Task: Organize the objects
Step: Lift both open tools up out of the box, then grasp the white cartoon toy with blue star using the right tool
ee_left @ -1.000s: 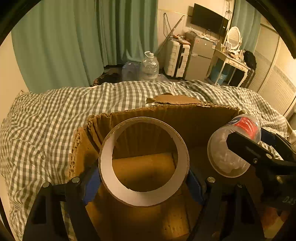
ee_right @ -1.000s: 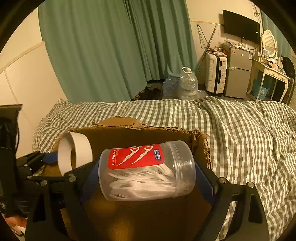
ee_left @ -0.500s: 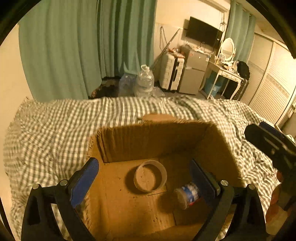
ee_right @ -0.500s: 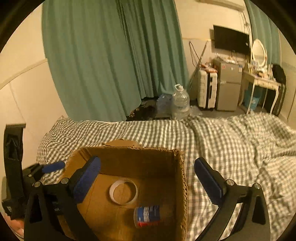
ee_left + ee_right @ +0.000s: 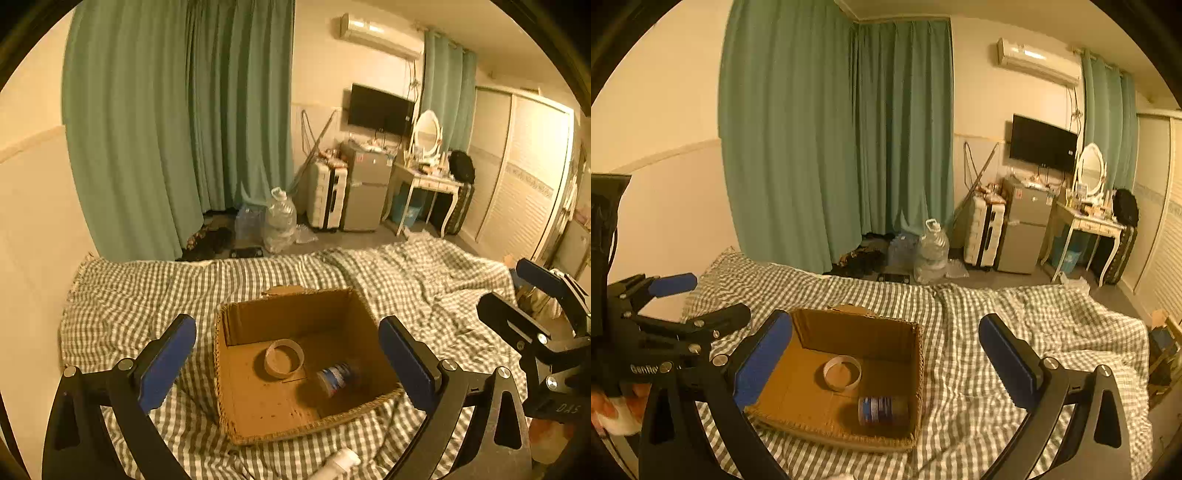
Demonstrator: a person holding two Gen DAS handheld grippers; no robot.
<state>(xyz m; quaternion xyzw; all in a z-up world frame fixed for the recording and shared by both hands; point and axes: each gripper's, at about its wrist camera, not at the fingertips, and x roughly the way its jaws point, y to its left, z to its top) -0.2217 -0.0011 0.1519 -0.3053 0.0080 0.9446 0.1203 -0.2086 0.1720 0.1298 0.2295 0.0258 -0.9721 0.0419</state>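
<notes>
An open cardboard box (image 5: 236, 369) (image 5: 918, 369) sits on the checked bedspread. Inside lie a white tape roll (image 5: 284, 358) (image 5: 842, 373) and a clear floss-pick jar (image 5: 338, 376) (image 5: 882, 410) on its side. My left gripper (image 5: 286, 358) is open and empty, held above and in front of the box; it also shows at the left of the right wrist view (image 5: 698, 299). My right gripper (image 5: 885, 363) is open and empty above the box; it also shows at the right of the left wrist view (image 5: 517, 291).
A white bottle-like object (image 5: 341, 463) lies on the bedspread (image 5: 140, 295) just in front of the box. Beyond the bed stand water jugs (image 5: 279, 221), a suitcase (image 5: 327, 195), a small fridge (image 5: 365, 188) and a dressing table (image 5: 424, 184). Green curtains hang behind.
Both grippers let go: the tape roll and the jar dropped into the box. Both grippers opened and pulled up and back from the box.
</notes>
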